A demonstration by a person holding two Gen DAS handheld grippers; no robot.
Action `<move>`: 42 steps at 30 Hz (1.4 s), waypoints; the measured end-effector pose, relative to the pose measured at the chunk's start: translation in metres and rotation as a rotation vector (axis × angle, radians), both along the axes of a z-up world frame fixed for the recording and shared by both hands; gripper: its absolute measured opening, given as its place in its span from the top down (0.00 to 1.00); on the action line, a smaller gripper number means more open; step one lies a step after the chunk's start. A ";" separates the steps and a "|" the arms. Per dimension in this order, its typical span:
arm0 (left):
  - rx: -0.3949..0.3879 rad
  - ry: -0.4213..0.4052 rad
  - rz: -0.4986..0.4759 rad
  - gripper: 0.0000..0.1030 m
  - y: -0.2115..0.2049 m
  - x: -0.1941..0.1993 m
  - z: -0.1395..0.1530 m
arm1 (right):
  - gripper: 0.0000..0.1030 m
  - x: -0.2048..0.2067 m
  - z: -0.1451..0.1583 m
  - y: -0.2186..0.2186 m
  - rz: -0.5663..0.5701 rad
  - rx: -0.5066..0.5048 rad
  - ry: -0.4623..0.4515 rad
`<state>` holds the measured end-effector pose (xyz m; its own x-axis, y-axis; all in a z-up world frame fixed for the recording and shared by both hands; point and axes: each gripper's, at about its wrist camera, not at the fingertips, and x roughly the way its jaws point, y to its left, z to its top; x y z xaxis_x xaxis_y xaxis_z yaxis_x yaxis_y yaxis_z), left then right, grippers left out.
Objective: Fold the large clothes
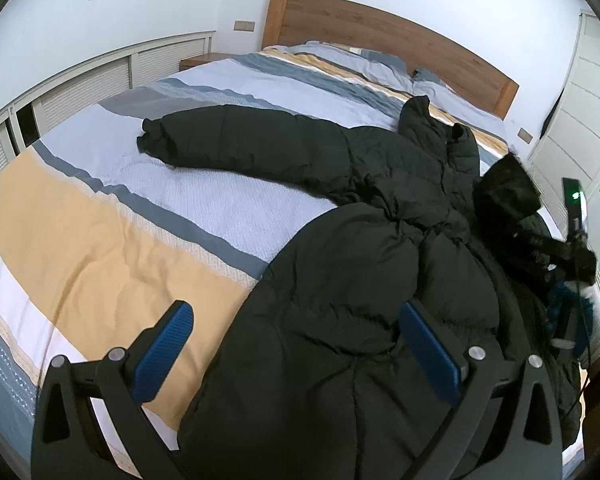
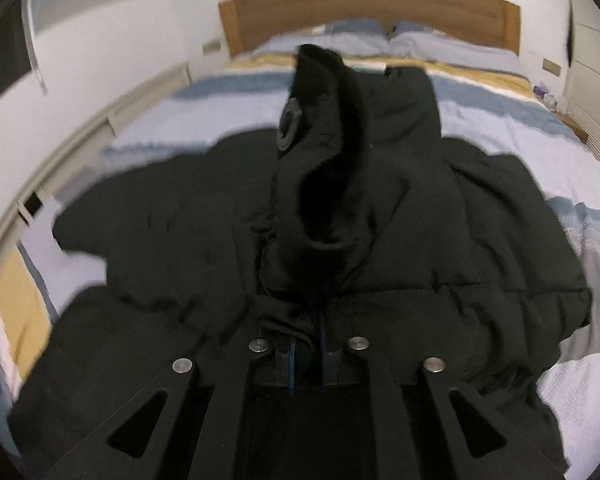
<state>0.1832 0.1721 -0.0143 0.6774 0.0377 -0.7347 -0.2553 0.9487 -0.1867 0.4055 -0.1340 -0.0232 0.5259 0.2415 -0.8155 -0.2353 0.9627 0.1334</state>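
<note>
Puffer coat (image 1: 364,280), dark and bulky, lies spread on your striped bed (image 1: 112,256), filling the lower right of the left wrist view with one sleeve (image 1: 236,136) stretched toward the upper left. Your left gripper (image 1: 296,344) hangs over its hem with the jaws spread wide, grasping nothing. In the blurred right wrist view, your right gripper (image 2: 308,356) is nearly clenched, pinching a fold of the coat, whose hood (image 2: 324,140) rises at centre frame before the wooden headboard (image 2: 372,12).
</note>
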 end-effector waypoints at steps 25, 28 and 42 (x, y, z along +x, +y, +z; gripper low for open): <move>0.115 -0.048 -0.237 0.00 -0.128 0.048 0.051 | 0.36 -0.073 0.070 -0.105 -0.049 0.020 -0.089; 0.120 -0.043 -0.273 0.00 -0.154 0.075 0.052 | 0.36 -0.070 0.074 -0.135 -0.102 0.009 -0.101; 0.119 -0.036 -0.318 0.00 -0.242 0.214 0.035 | 0.36 0.006 0.059 -0.158 -0.142 -0.027 -0.149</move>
